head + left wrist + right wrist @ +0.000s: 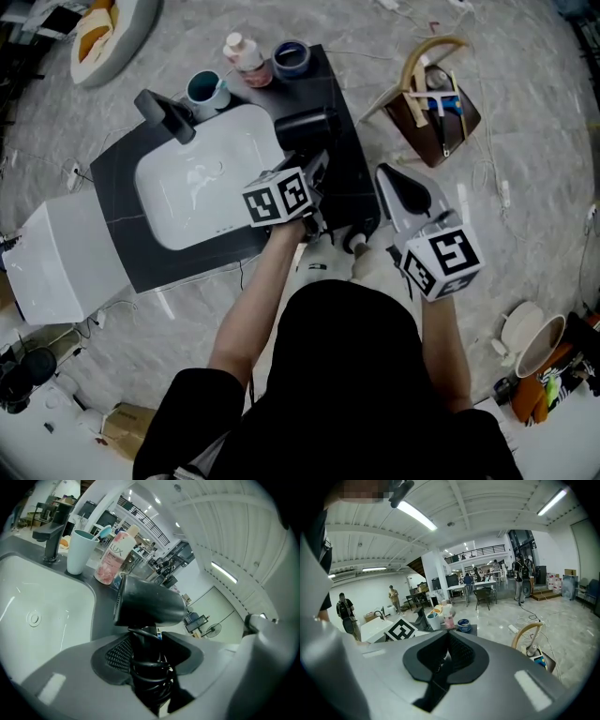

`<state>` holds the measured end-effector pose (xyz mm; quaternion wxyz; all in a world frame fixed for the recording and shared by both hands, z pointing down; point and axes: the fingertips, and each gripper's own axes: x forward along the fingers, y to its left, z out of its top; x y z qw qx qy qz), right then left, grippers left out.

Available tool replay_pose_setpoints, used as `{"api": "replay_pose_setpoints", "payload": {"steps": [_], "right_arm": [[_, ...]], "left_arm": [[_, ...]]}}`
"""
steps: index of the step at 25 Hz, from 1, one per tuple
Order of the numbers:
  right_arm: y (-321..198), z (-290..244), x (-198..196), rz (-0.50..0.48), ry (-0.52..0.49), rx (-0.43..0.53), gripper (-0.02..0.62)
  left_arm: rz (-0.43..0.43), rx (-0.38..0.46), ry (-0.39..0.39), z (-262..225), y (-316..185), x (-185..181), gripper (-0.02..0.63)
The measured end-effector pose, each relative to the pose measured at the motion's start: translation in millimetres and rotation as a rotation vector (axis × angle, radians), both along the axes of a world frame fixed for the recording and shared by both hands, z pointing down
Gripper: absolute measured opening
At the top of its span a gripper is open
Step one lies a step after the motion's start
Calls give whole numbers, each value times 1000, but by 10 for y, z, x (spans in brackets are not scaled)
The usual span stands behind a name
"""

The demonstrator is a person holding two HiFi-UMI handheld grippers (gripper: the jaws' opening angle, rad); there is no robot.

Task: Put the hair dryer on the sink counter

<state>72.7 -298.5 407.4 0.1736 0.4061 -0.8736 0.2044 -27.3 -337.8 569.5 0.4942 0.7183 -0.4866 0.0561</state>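
The black hair dryer [150,604] stands upright between my left gripper's [150,644] jaws, which are shut on its handle where the cord is coiled. In the head view the hair dryer [307,127] is over the dark sink counter [342,178], just right of the white basin [202,178], with my left gripper [317,178] behind it. I cannot tell whether the dryer touches the counter. My right gripper [398,183] hangs off the counter's right edge, shut and holding nothing; its jaws meet in the right gripper view [445,656].
A black faucet [167,114], teal cup [204,89], pink bottle [248,58] and blue roll [291,58] stand along the counter's back. A brown basket [433,108] sits on the floor at right. A white box [56,262] adjoins the counter's left.
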Motion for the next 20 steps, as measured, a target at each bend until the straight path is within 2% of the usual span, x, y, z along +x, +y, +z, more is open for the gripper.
{"api": "replay_pose_setpoints", "payload": {"steps": [11, 20], "right_arm": [[-16, 166, 160, 31, 11, -38, 10], [24, 242, 158, 20, 20, -54, 11]], "left_arm": [[24, -76, -36, 305, -65, 93, 193], [27, -115, -72, 479, -65, 129, 193]]}}
